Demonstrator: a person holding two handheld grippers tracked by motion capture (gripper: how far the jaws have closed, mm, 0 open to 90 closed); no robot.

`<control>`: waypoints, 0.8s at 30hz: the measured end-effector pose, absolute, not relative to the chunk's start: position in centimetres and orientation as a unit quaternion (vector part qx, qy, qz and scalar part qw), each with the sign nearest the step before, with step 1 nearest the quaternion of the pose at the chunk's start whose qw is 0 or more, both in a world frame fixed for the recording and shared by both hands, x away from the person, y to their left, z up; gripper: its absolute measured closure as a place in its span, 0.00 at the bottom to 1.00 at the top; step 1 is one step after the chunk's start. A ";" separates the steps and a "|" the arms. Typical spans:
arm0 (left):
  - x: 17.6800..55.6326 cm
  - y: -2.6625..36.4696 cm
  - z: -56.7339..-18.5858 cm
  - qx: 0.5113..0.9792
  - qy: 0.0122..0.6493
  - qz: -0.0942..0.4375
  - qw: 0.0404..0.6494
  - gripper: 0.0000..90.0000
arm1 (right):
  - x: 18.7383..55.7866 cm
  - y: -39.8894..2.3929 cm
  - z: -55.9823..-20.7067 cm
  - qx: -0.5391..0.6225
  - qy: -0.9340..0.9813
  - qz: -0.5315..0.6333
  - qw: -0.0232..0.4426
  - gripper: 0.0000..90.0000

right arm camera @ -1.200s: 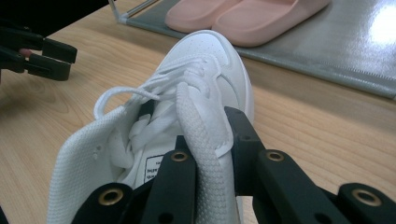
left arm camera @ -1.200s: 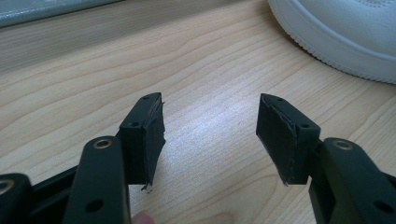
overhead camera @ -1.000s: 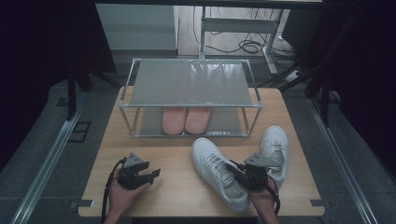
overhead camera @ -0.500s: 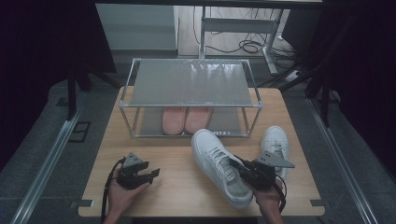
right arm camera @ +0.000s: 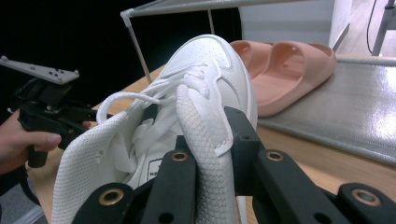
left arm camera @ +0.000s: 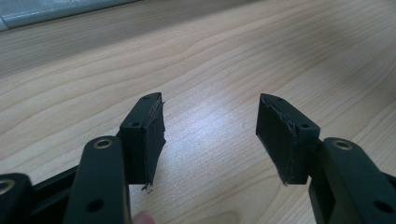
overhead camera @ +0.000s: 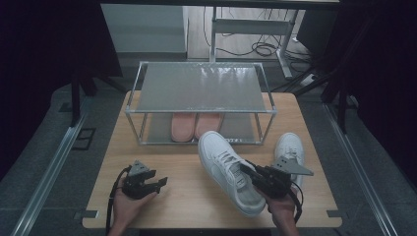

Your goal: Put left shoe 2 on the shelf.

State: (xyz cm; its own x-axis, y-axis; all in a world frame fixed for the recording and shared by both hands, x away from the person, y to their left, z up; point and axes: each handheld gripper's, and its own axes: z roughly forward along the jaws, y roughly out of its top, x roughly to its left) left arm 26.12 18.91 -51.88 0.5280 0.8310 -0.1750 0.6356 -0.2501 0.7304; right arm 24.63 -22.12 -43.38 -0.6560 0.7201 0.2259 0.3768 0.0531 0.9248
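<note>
Right tongs [right arm camera: 205, 154] clamp the collar of a white sneaker [overhead camera: 228, 169], lifting its heel off the bench [overhead camera: 196, 196] just before the shoe rack [overhead camera: 201, 88]. Left tongs [left arm camera: 210, 135] gape empty above bare wood.

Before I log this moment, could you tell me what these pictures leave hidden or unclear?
- Second white sneaker: high view, its heel end lies behind the right claw.
- Held white sneaker: right claw view, the heel is cut off by the bottom edge.
- Pink slippers: high view, the rack's top shelf covers their far ends.
</note>
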 end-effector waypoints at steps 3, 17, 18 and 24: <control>26.1 18.9 -51.9 0.780 0.470 0.125 0.393 0.47 | 24.7 -22.0 -43.1 0.387 0.704 0.577 0.149 0.92; 26.1 19.0 -51.8 0.780 0.470 0.125 0.394 0.47 | 25.0 -21.6 -40.7 0.373 0.690 0.602 0.152 0.92; 26.1 19.0 -51.8 0.780 0.470 0.126 0.394 0.47 | 25.1 -21.6 -40.5 0.373 0.687 0.604 0.153 0.92; 26.1 19.0 -51.8 0.781 0.468 0.126 0.393 0.47 | 25.4 -21.6 -39.0 0.368 0.680 0.614 0.159 0.92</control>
